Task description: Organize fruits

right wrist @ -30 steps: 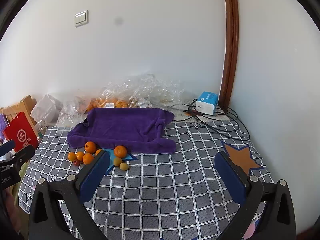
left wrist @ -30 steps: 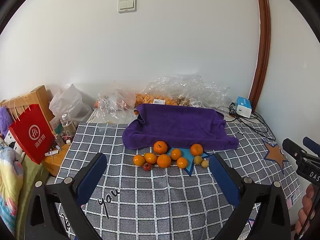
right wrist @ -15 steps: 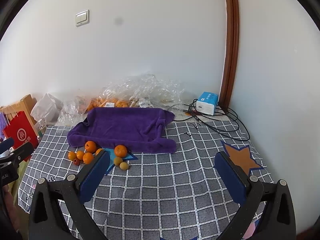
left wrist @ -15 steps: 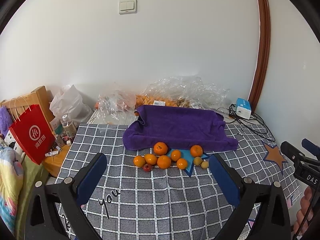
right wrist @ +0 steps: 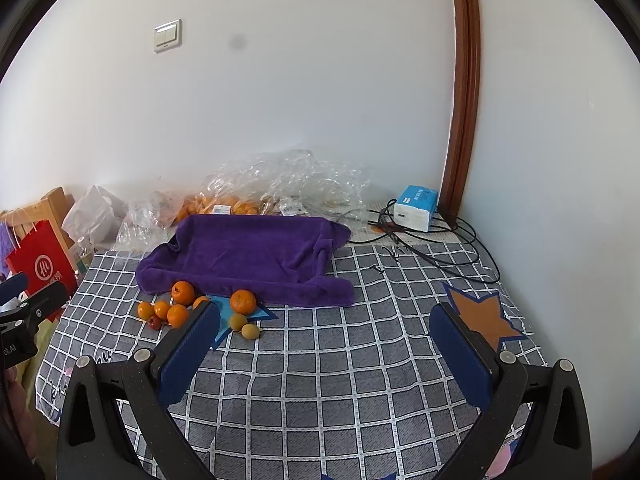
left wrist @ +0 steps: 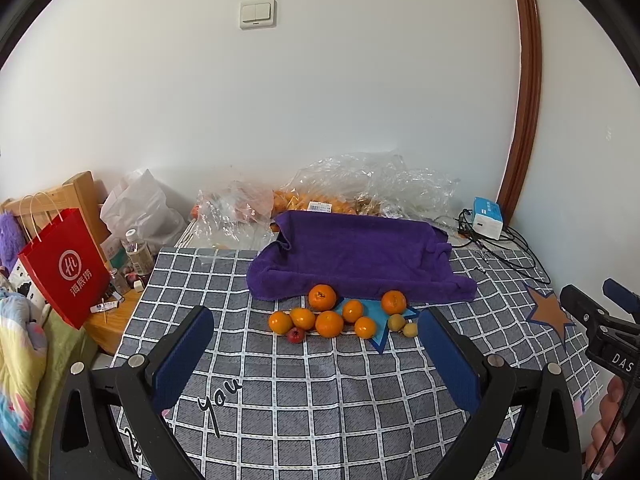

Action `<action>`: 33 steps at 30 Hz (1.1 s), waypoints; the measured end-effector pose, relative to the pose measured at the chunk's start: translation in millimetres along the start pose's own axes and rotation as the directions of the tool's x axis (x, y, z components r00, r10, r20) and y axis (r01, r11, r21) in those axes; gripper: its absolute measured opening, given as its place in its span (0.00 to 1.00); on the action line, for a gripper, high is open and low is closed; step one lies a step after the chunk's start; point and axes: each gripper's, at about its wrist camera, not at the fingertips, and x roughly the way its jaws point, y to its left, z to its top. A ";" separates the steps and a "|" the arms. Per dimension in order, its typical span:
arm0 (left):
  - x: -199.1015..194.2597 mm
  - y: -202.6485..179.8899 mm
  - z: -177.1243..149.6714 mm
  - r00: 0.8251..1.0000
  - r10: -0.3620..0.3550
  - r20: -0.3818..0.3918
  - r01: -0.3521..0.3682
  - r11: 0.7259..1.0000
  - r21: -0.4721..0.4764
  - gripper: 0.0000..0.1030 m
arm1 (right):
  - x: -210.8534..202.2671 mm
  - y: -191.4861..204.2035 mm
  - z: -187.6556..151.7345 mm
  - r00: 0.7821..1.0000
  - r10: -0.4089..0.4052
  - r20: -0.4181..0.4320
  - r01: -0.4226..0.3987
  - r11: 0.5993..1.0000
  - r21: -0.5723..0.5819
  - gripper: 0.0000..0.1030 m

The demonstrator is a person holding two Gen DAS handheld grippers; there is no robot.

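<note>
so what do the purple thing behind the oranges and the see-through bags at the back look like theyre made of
The purple cloth looks like soft terry or microfibre: a matte, fuzzy pile that slumps in thick rolled folds. The clear bags look like thin plastic film: see-through, crinkled, with bright glints, and orange fruit showing through. The exact fibre or plastic cannot be told.

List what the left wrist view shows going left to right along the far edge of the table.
red paper bag → white plastic bag → purple towel → blue-and-white box → orange star patch → right gripper
</note>
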 end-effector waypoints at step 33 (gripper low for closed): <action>-1.1 4.3 5.8 1.000 0.002 0.011 -0.002 1.000 -0.005 1.00 | 1.1 6.3 -1.5 1.000 0.005 0.003 -0.005 1.000 -0.013 1.00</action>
